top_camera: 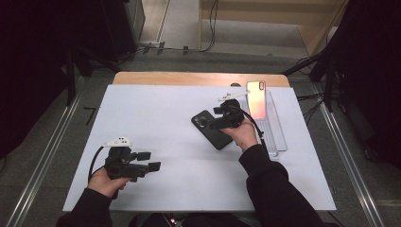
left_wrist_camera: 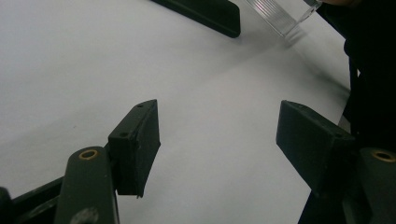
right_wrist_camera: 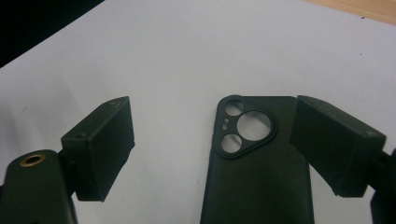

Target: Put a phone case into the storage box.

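Right hand-held gripper (right_wrist_camera: 210, 144) hovering over black phone case (right_wrist_camera: 257, 177), jaws partly open, nothing gripped; case flat on white table (top_camera: 165, 118), beneath and between the jaws, nearer one of them. Left hand-held gripper (left_wrist_camera: 217, 149) wide open, empty, well apart from the case. Upright phone (top_camera: 256, 98) in clear stand (top_camera: 276, 137) just beyond the right one.

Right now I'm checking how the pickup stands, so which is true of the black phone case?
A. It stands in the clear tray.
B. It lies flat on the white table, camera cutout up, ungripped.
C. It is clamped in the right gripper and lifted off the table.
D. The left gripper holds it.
B: the black phone case lies flat on the white table, and the right gripper has its fingers apart, not pressing it.
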Demonstrator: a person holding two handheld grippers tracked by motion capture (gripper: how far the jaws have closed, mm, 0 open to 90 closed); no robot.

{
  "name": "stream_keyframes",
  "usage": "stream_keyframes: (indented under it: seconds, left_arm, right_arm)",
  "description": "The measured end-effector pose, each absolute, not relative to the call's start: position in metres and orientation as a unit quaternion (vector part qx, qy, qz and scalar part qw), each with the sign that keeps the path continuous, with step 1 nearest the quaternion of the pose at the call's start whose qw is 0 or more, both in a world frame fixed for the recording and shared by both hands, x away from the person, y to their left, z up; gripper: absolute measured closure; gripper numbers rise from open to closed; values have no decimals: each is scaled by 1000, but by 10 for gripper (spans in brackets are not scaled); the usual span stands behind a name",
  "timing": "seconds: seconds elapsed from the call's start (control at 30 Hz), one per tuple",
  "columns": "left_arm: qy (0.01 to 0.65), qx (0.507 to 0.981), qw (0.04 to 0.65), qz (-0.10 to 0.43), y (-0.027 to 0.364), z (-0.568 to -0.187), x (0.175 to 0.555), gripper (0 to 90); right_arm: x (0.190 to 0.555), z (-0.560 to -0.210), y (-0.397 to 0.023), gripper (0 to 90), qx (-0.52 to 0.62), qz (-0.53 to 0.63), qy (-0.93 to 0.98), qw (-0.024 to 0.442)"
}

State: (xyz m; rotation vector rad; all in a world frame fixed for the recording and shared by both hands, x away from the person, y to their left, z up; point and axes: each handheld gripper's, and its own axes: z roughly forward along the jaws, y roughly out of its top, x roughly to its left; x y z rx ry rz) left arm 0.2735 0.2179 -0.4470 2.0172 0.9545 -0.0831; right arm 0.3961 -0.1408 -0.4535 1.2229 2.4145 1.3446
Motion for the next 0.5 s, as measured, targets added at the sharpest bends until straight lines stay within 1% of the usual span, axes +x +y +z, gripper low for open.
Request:
stream_keyframes:
  seconds: [0.07, 0.13, 0.17, 0.2, 0.37, 0.5]
  left_arm:
    - [384, 811, 440, -34, 218, -447, 273, 306]
    - [384, 811, 439, -34, 218, -447, 274, 307]
    - [385, 812, 439, -34, 218, -447, 274, 306]
    - [384, 812, 438, -34, 218, -447, 274, 306]
    - [383, 812, 439, -33, 218, -447, 274, 306]
    - [384, 811, 440, -33, 218, -447, 273, 307]
  right_arm:
    - [398, -456, -140, 123, 405, 442, 798, 62]
    - [399, -458, -139, 90, 403, 440, 800, 64]
    - [400, -459, -139, 61, 407, 439, 799, 57]
    - [401, -460, -139, 0, 406, 442, 798, 52]
    - [404, -466, -139, 0, 418, 429, 800, 52]
    - [405, -469, -139, 0, 423, 430, 795, 67]
